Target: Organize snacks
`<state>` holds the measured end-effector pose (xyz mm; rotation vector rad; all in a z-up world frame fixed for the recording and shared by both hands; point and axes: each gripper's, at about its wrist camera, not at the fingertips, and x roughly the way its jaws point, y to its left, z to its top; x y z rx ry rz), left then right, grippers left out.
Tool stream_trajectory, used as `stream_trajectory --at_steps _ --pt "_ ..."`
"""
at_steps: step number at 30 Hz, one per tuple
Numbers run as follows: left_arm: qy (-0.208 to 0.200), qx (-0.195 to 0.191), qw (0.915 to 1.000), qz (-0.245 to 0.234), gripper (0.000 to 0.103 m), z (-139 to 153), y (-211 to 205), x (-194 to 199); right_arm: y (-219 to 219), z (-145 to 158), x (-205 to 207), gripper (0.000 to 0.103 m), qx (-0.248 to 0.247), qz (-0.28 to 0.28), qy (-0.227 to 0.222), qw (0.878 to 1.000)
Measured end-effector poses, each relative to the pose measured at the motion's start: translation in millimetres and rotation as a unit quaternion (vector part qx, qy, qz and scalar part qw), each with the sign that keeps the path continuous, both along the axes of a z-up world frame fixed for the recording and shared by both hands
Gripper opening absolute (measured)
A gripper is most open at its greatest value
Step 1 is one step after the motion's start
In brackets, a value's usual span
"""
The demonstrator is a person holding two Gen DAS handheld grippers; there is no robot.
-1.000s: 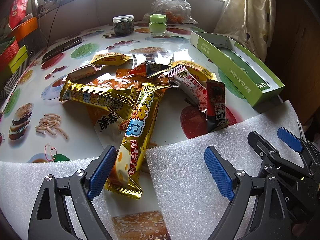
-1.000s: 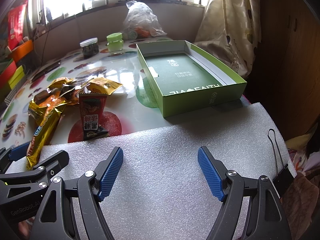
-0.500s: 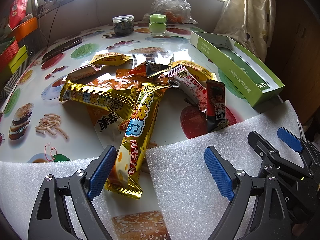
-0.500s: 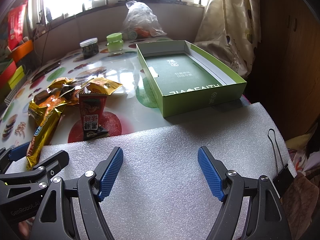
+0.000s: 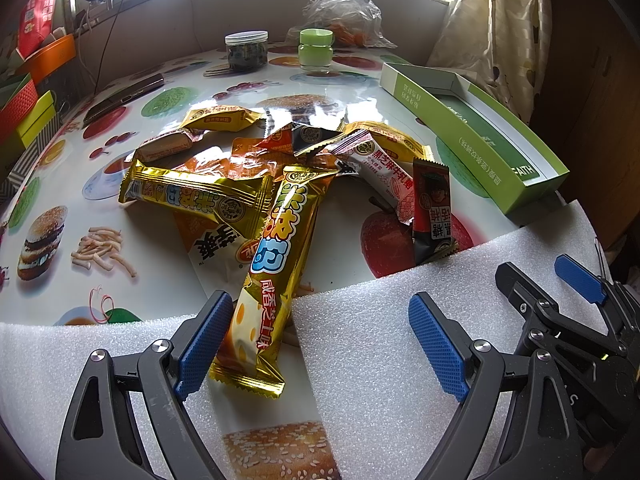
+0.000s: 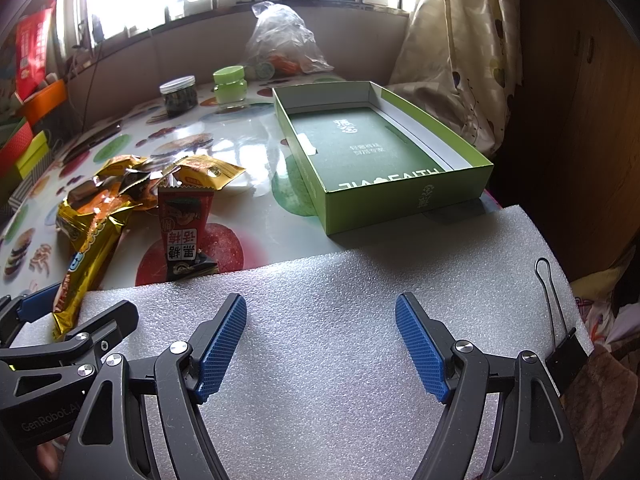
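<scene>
Both grippers, left gripper (image 5: 316,340) & right gripper (image 6: 320,344), gape wide, nothing held, over foam sheet (image 6: 340,300) at table's near edge; snack pile (image 5: 280,184) mid-table, green box (image 6: 384,152) at right edge.

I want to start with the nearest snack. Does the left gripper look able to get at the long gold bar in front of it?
Probably yes. The left gripper is open, and the long gold bar lies on top of the pile, its near end already between the tongs with nothing over it.

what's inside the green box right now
No snacks: the green box shows only its dark green printed floor and white inner walls. The near wall hides a thin strip of floor behind it. All the snack packets lie on the table to its left.
</scene>
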<state>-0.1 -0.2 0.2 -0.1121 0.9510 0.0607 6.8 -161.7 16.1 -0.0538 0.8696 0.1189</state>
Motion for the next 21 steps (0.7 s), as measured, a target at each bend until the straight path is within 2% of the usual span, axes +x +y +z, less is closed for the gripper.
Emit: stream_trajectory --at_steps 10,15,17,21 --pt "0.001 0.000 1.0000 -0.002 0.090 -0.1 -0.5 0.1 1.4 -1.8 1.9 0.077 0.000 0.001 0.002 1.000" --pt "0.019 -0.001 0.9997 -0.018 0.090 1.3 -0.9 3.6 -2.5 -2.6 8.9 0.076 0.013 -0.002 0.011 1.000" --pt "0.025 -0.003 0.9993 -0.026 0.090 3.5 -0.4 4.7 -1.8 -0.2 11.4 0.075 0.017 0.005 0.008 1.000" --pt "0.013 -0.015 0.9997 -0.012 0.090 13.8 15.8 3.0 8.2 12.7 7.7 0.074 0.024 0.033 -0.010 0.999"
